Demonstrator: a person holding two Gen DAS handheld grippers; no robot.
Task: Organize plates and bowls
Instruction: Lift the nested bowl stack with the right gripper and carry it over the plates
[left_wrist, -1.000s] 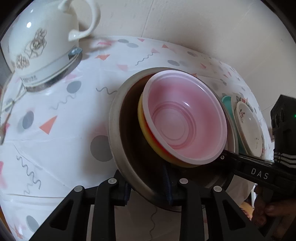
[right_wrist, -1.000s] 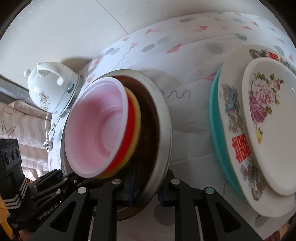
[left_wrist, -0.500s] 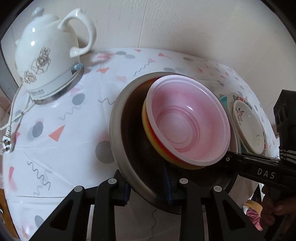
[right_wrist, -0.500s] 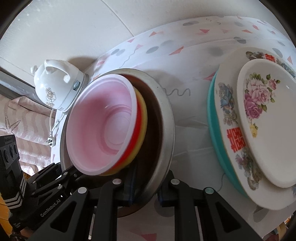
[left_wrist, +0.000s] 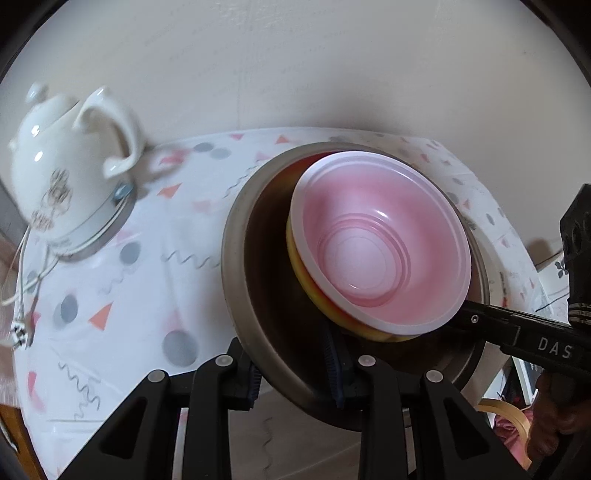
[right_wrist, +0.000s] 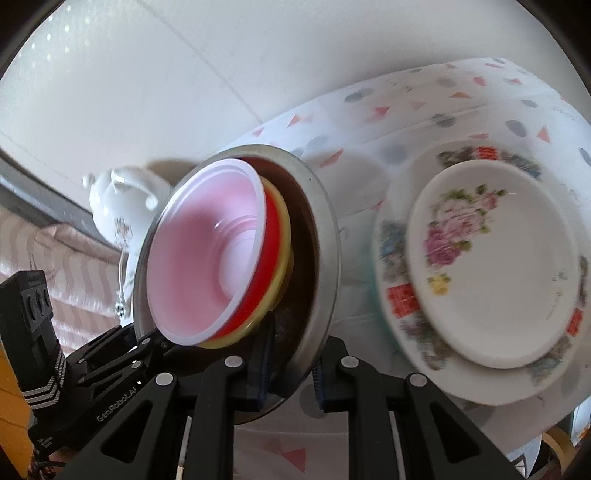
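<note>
Stainless steel formed the big bowl (left_wrist: 243, 273), held off the desk (left_wrist: 110, 280) by both tools: the left hand-held gripper (left_wrist: 295, 373) was clamped on its near rim, and the right hand-held gripper (right_wrist: 291, 373) pinched the rim on the opposite side. Nested inside sat a pink bowl (left_wrist: 376, 243) over a red bowl (right_wrist: 266, 266) and a yellow bowl (right_wrist: 282, 258). Only the left wrist view showed the white kettle (left_wrist: 70, 177) clearly, with its cord. Only the right wrist view showed the stacked floral plates (right_wrist: 491, 266) lying on the patterned cloth beside the steel bowl.
</note>
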